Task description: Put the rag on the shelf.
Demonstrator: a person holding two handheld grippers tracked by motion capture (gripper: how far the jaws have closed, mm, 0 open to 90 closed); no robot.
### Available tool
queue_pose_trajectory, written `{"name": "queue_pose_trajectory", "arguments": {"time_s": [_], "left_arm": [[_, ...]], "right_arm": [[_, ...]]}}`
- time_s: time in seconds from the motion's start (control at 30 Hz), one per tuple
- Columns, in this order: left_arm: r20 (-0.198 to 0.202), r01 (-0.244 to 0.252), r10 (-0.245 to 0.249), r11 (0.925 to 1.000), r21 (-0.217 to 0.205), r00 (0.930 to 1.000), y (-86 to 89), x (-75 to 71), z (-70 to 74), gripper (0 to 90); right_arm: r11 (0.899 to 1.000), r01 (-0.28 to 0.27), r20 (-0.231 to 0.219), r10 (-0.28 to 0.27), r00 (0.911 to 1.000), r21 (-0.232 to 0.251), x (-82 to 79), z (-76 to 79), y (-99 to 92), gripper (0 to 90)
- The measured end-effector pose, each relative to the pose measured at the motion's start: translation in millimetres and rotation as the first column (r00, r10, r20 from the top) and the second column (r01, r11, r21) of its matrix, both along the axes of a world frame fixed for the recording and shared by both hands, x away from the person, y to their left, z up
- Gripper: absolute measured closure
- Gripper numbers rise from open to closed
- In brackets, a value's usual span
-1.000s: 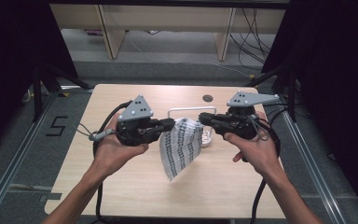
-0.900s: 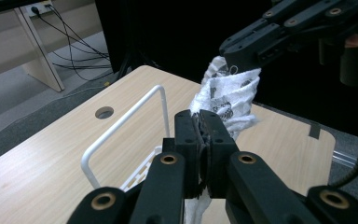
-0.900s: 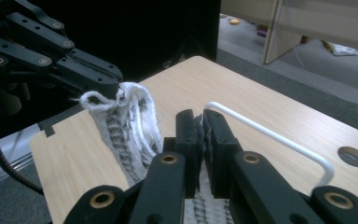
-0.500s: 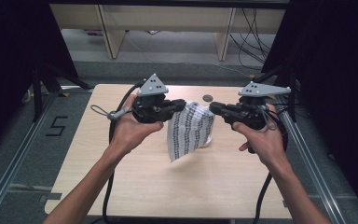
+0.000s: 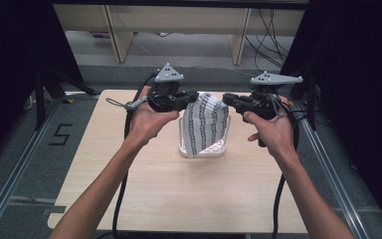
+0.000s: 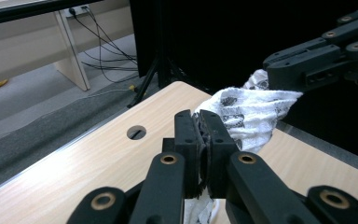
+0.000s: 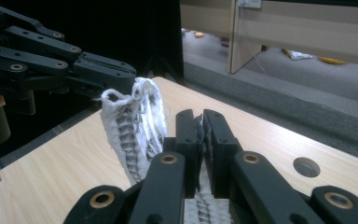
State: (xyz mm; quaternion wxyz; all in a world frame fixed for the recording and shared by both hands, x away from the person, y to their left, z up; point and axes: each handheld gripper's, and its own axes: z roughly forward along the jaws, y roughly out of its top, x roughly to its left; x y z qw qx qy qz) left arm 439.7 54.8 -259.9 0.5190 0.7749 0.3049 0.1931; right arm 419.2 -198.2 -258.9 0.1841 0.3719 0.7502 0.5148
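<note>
- High view: the left gripper [image 5: 191, 97] and the right gripper [image 5: 227, 99] each clamp one top corner of a white cloth with dark patterned stripes [image 5: 206, 123], which hangs between them and below their tips.
- Compared with a second ago, both hands have carried the cloth away from the person toward the far half of the worktop [image 5: 129, 164] and a little higher; a second ago it hung over the worktop's middle.
- The cloth's lower end now dangles over a small white basket [image 5: 221, 148] that sits under the two grippers; whether the hem touches the basket's rim I cannot tell.
- The grippers also stand a little farther apart than before, so the top edge of the cloth is drawn out more, though it still sags and bunches between them.
- Left gripper view: its jaws are pressed together on a pinch of the white fabric [image 6: 247, 114], and the cloth runs on from them to the other gripper [image 6: 286, 79] ahead and to the right.
- Right gripper view: its jaws are likewise shut on the cloth's edge, with a bunched fold [image 7: 133, 123] rising just left of them toward the opposite gripper [image 7: 103, 74].
- My reading: the cloth is being brought to the basket, and the carry looks nearly done; lowering it in and letting go of the corners are not yet done.
- One risk: the long hanging end may drape over the basket's near wall rather than fall inside.
</note>
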Motion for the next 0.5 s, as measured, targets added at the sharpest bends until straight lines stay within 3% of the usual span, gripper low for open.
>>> {"name": "queue_pose_trajectory", "arguments": {"time_s": [0.23,0.3,0.5], "left_arm": [[-0.004,-0.028,0.028,0.9995,-0.014,0.9996,-3.3,16.7,6.6,86.2],[-0.004,-0.038,0.038,0.9991,-0.021,0.9993,-4.3,20.1,8.6,86.2],[-0.006,-0.057,0.057,0.9978,-0.036,0.9984,-3.3,28.9,16.4,86.2]], "right_arm": [[0.999,0.03,-0.013,-0.029,0.9995,0.038,13.0,1.2,0.5,85.9],[0.999,0.031,0.009,-0.031,0.9995,0.033,17.8,2.4,0.2,85.9],[0.997,0.041,0.005,-0.042,0.9991,0.058,25.4,11.5,3.0,85.9]]}}
